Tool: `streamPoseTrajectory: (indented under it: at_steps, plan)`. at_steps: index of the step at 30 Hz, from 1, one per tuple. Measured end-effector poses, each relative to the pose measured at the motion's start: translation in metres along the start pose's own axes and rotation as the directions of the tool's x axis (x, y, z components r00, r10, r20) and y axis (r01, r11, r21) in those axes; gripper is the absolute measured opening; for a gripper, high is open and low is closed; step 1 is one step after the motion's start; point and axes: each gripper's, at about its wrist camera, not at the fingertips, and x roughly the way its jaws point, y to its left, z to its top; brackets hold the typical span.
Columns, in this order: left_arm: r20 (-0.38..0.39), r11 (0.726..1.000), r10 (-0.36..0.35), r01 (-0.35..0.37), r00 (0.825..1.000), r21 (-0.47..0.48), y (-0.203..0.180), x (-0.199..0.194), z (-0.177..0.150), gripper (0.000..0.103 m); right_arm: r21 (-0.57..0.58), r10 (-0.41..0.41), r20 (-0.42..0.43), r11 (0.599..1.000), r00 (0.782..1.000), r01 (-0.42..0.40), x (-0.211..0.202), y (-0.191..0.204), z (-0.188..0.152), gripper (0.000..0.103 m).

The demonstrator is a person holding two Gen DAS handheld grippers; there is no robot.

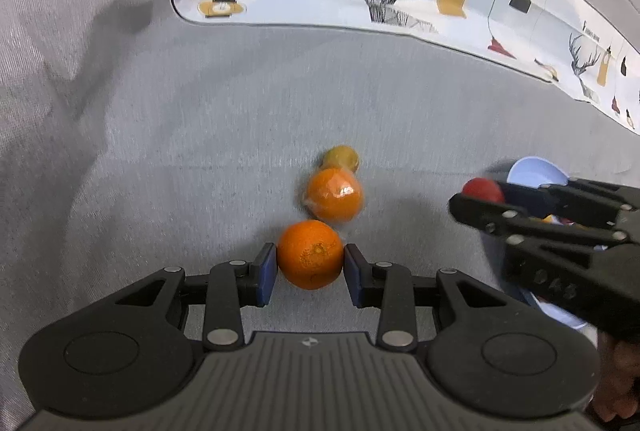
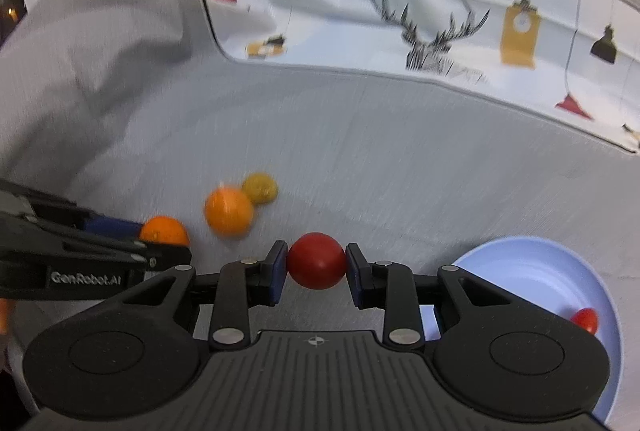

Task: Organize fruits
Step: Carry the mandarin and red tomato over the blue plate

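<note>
My left gripper (image 1: 310,263) is shut on an orange (image 1: 310,254), both blue pads pressed to its sides just over the grey cloth. Beyond it lie a second orange (image 1: 334,195) and a small yellow-green fruit (image 1: 341,158), touching in a row. My right gripper (image 2: 316,265) is shut on a red round fruit (image 2: 317,260), held above the cloth. From the left wrist view the right gripper (image 1: 476,197) comes in from the right, carrying that red fruit (image 1: 482,189) in front of the pale blue plate (image 1: 534,171). The right wrist view shows the left gripper (image 2: 160,243) with its orange (image 2: 165,230).
The pale blue plate (image 2: 532,271) sits at the lower right and holds a small red fruit (image 2: 585,319). A white printed cloth with deer and lamps (image 2: 420,15) covers the far side. Grey fabric (image 1: 72,71) rises in folds on the left.
</note>
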Motion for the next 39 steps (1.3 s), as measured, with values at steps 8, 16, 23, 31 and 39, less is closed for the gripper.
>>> streamPoseTrajectory:
  at_steps: [8,16,23,31,39]
  plan:
    - [0.071,1.000,-0.004,0.003,0.998,0.013,-0.012,-0.013,0.006,0.040,0.028,-0.021,0.098,0.999,0.995,0.019,-0.031,-0.019,0.006,0.033]
    - [0.145,0.998,-0.018,0.011,0.989,0.055,-0.035,-0.021,0.010,0.040,0.094,-0.083,0.172,0.993,0.982,0.068,-0.058,-0.052,0.003,0.033]
    - [0.200,0.991,-0.049,0.023,0.979,0.129,-0.063,-0.023,0.010,0.040,0.158,-0.147,0.227,0.981,0.963,0.113,-0.082,-0.083,0.000,0.033]
    - [0.242,0.980,-0.088,0.040,0.966,0.196,-0.086,-0.024,0.008,0.040,0.209,-0.186,0.259,0.969,0.948,0.133,-0.102,-0.109,-0.001,0.033]
    - [0.264,0.972,-0.128,0.069,0.956,0.223,-0.101,-0.023,0.009,0.040,0.233,-0.234,0.245,0.956,0.941,0.178,-0.115,-0.128,-0.006,0.033]
